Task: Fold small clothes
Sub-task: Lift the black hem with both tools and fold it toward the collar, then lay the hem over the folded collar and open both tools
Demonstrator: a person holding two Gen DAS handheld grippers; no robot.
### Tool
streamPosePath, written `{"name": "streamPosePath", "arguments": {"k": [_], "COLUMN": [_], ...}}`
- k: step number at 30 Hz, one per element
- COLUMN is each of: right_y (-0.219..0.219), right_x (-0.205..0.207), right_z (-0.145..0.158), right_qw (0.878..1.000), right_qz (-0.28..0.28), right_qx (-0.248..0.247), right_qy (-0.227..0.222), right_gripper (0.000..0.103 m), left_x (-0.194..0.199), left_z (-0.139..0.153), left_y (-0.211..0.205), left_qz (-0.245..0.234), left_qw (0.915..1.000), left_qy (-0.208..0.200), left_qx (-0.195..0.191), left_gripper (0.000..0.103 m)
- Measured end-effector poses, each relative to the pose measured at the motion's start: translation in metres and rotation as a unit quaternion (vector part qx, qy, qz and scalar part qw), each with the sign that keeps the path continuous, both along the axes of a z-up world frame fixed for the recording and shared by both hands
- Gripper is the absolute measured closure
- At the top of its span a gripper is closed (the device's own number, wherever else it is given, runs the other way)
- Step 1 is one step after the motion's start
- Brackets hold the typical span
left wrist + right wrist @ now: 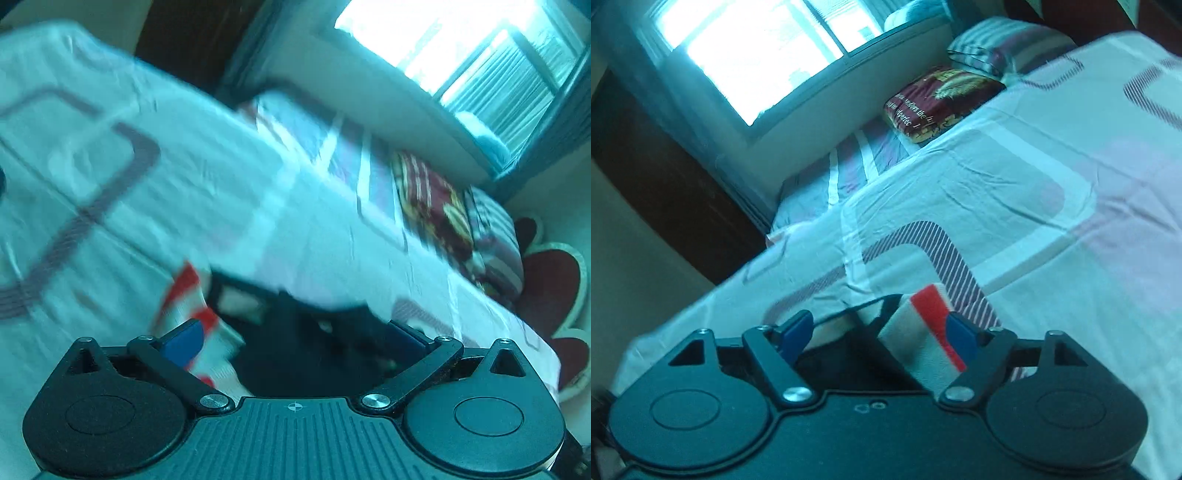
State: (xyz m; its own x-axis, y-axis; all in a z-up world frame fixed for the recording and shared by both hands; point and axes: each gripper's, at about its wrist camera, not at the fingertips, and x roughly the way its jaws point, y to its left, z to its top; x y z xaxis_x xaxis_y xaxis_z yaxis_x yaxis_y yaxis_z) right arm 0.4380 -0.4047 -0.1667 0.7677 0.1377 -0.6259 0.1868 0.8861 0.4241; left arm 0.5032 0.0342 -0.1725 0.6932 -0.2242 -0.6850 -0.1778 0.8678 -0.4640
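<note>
A small dark garment (306, 350) with a red-and-white striped band (184, 295) lies on the bed sheet (147, 206) just in front of my left gripper (295, 339). That gripper's blue pads (183, 341) stand wide apart on either side of the cloth, so it is open. In the right wrist view the same dark garment (846, 350) and its striped band (923, 332) lie between the spread blue pads (796, 334) of my right gripper (879, 336), which is open too. The band lies beside the right-hand pad; nothing is pinched.
The bed carries a white and pink patterned sheet (1034, 206). A maroon printed pillow (942, 99) and a striped pillow (997, 48) lie near the wall under a bright window (757, 48). Red heart-shaped mats (550, 288) lie on the floor beside the bed.
</note>
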Motion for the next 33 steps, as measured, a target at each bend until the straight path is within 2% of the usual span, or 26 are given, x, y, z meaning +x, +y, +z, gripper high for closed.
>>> {"name": "streamPosePath", "arguments": {"k": [2, 3, 5, 6, 7, 8, 10, 12, 13, 14, 15, 16, 17, 20, 22, 25, 27, 29, 30, 31, 33], "right_y": [0.011, 0.018, 0.031, 0.037, 0.043, 0.047, 0.053, 0.059, 0.061, 0.062, 0.061, 0.059, 0.057, 0.056, 0.057, 0.054, 0.047, 0.051, 0.051, 0.050, 0.050], "right_x": [0.001, 0.004, 0.008, 0.010, 0.012, 0.015, 0.017, 0.019, 0.018, 0.017, 0.017, 0.016, 0.015, 0.014, 0.017, 0.030, 0.032, 0.031, 0.030, 0.025, 0.010], "right_z": [-0.001, -0.002, -0.007, -0.009, -0.011, -0.014, -0.016, -0.016, -0.016, -0.016, -0.015, -0.013, -0.010, 0.000, 0.003, -0.015, -0.025, -0.024, -0.019, -0.012, 0.002], "right_qw": [0.999, 0.997, 0.993, 0.990, 0.988, 0.985, 0.983, 0.978, 0.975, 0.974, 0.974, 0.976, 0.978, 0.978, 0.975, 0.969, 0.971, 0.968, 0.969, 0.972, 0.976], "right_qz": [0.022, 0.034, 0.062, 0.075, 0.085, 0.092, 0.099, 0.110, 0.116, 0.120, 0.121, 0.120, 0.115, 0.099, 0.096, 0.083, 0.074, 0.076, 0.072, 0.065, 0.054], "right_qx": [-0.041, -0.063, -0.100, -0.114, -0.128, -0.138, -0.148, -0.171, -0.183, -0.189, -0.187, -0.181, -0.176, -0.182, -0.200, -0.234, -0.227, -0.237, -0.235, -0.225, -0.212], "right_qy": [0.009, 0.016, 0.030, 0.033, 0.037, 0.042, 0.045, 0.043, 0.041, 0.038, 0.034, 0.028, 0.019, -0.009, -0.018, 0.007, 0.013, 0.018, 0.015, 0.006, -0.012], "right_gripper": [0.029, 0.032, 0.041, 0.053, 0.060, 0.062, 0.062, 0.066, 0.077, 0.082, 0.091, 0.096, 0.096, 0.096, 0.097, 0.097, 0.096, 0.096, 0.089, 0.076, 0.071], "left_x": [0.003, 0.004, 0.005, 0.005, 0.005, 0.004, 0.005, 0.004, 0.001, -0.001, -0.003, -0.005, -0.007, -0.013, -0.013, -0.014, -0.019, -0.028, -0.032, -0.037, -0.045], "left_z": [0.003, 0.003, 0.000, -0.004, -0.007, -0.012, -0.019, -0.023, -0.023, -0.022, -0.021, -0.019, -0.018, -0.020, -0.023, -0.024, -0.025, -0.025, -0.026, -0.025, -0.020], "left_y": [0.004, 0.003, -0.003, -0.008, -0.012, -0.016, -0.022, -0.030, -0.034, -0.038, -0.040, -0.042, -0.043, -0.040, -0.028, -0.028, -0.029, -0.027, -0.027, -0.028, -0.032], "left_qz": [-0.010, -0.014, -0.033, -0.049, -0.064, -0.076, -0.094, -0.106, -0.112, -0.115, -0.114, -0.116, -0.115, -0.089, -0.063, -0.052, -0.039, -0.018, -0.014, -0.014, -0.012], "left_qw": [0.9999, 0.9996, 0.9964, 0.9932, 0.9898, 0.9861, 0.9819, 0.9773, 0.9740, 0.9727, 0.9725, 0.9727, 0.9721, 0.9666, 0.9696, 0.9666, 0.9668, 0.9681, 0.9688, 0.9685, 0.9667], "left_qy": [0.006, 0.008, 0.012, 0.017, 0.021, 0.026, 0.039, 0.042, 0.036, 0.032, 0.029, 0.027, 0.026, 0.014, 0.017, 0.006, 0.000, -0.006, -0.007, -0.010, -0.014], "left_qx": [0.004, 0.024, 0.077, 0.105, 0.126, 0.146, 0.160, 0.178, 0.194, 0.199, 0.201, 0.199, 0.203, 0.240, 0.236, 0.251, 0.252, 0.250, 0.247, 0.248, 0.255], "left_gripper": [0.000, 0.000, 0.000, 0.001, 0.007, 0.014, 0.037, 0.045, 0.048, 0.055, 0.072, 0.085, 0.089, 0.090, 0.090, 0.090, 0.090, 0.090, 0.090, 0.090, 0.090]}}
